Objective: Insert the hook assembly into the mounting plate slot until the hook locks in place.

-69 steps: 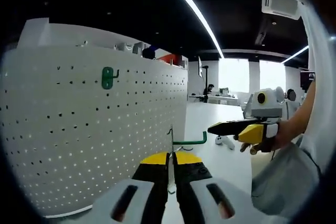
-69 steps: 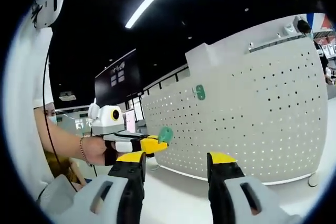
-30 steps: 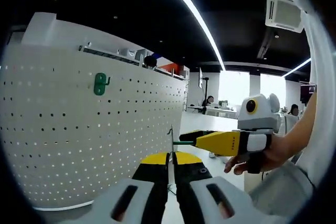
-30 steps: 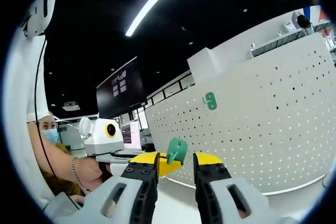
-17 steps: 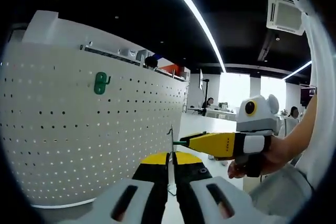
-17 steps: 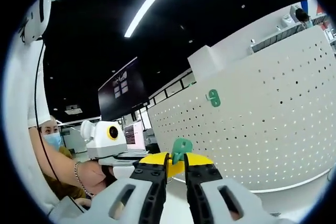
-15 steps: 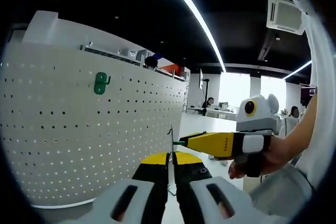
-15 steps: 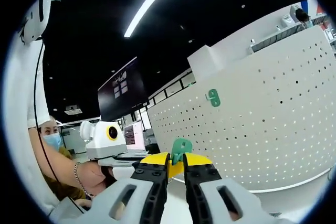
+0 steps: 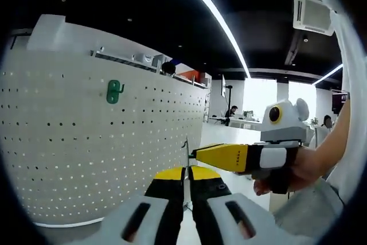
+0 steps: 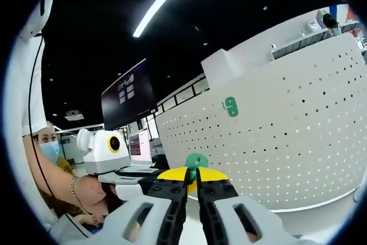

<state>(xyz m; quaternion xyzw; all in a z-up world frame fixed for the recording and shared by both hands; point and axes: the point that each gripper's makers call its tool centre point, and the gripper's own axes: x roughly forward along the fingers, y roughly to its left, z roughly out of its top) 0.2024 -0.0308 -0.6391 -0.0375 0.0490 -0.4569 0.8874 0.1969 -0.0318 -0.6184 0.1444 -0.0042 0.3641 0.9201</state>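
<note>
A green hook assembly [image 10: 196, 160] is held between both grippers in front of the white pegboard [image 9: 86, 153]. In the left gripper view my left gripper [image 9: 186, 171] is shut on the assembly's thin plate [image 9: 186, 156], seen edge-on. The right gripper [image 9: 198, 154] comes in from the right, its yellow jaws shut on the hook's rod. In the right gripper view my right gripper [image 10: 192, 175] is shut, with the green plate showing just past its tips. The left gripper [image 10: 152, 179] reaches in from the left. A second green hook [image 9: 114, 91] [image 10: 230, 106] hangs high on the pegboard [image 10: 287, 147].
The curved pegboard wall stands close to the left of the held hook in the left gripper view. A person's hand [image 9: 287, 170] and forearm hold the right gripper. Another hand [image 10: 94, 190] holds the left one. Office desks and bright windows [image 9: 258, 93] lie far behind.
The right gripper moved in from the side and went from open to shut on the hook that the left gripper holds. The left gripper stayed shut on it.
</note>
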